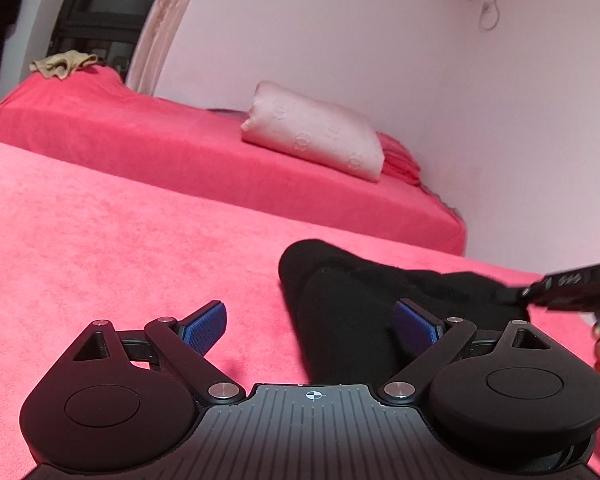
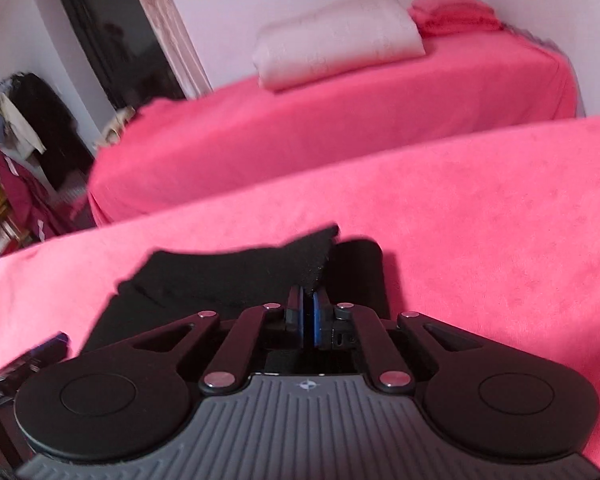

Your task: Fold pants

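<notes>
From the left wrist, the left hand-held gripper stands wide over the black pants lying on the pink bed. From the right wrist, the right hand-held gripper pinches what seems a pants edge, lifted; that thin bite could slip and spoil the fold.

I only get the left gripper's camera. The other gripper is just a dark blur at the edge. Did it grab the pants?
Observer: Yes. The right gripper is shut on a corner of the black pants.
Operator: Is that corner lifted?
Observer: It stands up in a peak above the pads, the rest lies on the pink cover.
Operator: What's beyond my left side?
Observer: Clothes hanging beside a dark doorway.
</notes>
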Tool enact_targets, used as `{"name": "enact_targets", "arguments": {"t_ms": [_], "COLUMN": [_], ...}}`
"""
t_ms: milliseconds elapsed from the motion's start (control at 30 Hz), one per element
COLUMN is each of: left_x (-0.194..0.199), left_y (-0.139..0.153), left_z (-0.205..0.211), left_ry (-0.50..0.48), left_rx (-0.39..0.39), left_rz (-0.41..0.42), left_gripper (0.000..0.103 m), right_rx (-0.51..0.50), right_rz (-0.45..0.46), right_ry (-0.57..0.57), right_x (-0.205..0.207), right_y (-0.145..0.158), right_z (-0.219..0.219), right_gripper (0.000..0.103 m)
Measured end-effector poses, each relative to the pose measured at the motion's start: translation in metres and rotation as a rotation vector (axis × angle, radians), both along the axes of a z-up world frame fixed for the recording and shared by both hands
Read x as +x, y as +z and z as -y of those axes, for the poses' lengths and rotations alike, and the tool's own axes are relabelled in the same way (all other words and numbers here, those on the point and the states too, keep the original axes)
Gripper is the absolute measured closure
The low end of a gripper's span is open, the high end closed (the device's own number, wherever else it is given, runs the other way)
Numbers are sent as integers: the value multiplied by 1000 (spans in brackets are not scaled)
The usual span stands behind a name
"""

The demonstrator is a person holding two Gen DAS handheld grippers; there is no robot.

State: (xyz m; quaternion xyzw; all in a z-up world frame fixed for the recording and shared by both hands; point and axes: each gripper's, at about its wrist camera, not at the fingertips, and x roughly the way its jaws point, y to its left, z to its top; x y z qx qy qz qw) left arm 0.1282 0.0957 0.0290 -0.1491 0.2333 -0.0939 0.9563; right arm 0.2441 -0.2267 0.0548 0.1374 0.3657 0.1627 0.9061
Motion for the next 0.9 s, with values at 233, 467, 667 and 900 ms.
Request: {"name": "enact_targets", "arguments": {"t_ms": [233, 467, 667, 900], "left_x": [26, 19, 14, 15], "left_y": [-5, -21, -23, -24], "left_z": [19, 50, 56, 55], "left_ry": [1, -88, -103, -106], "left_rx": [43, 154, 188, 191], "left_rz": [-110, -108, -83, -74], "left_gripper": [0, 0, 0, 0], "right_rx": [-223, -79, -162, -252], "right_rz": [-56, 160, 174, -64], "right_ry": [-75, 130, 416, 469], "right_x": [21, 22, 58, 100], "right_y": [-13, 15, 5, -25], "right_z": [0, -50, -160, -207], "right_gripper": [91, 51, 19, 84]}}
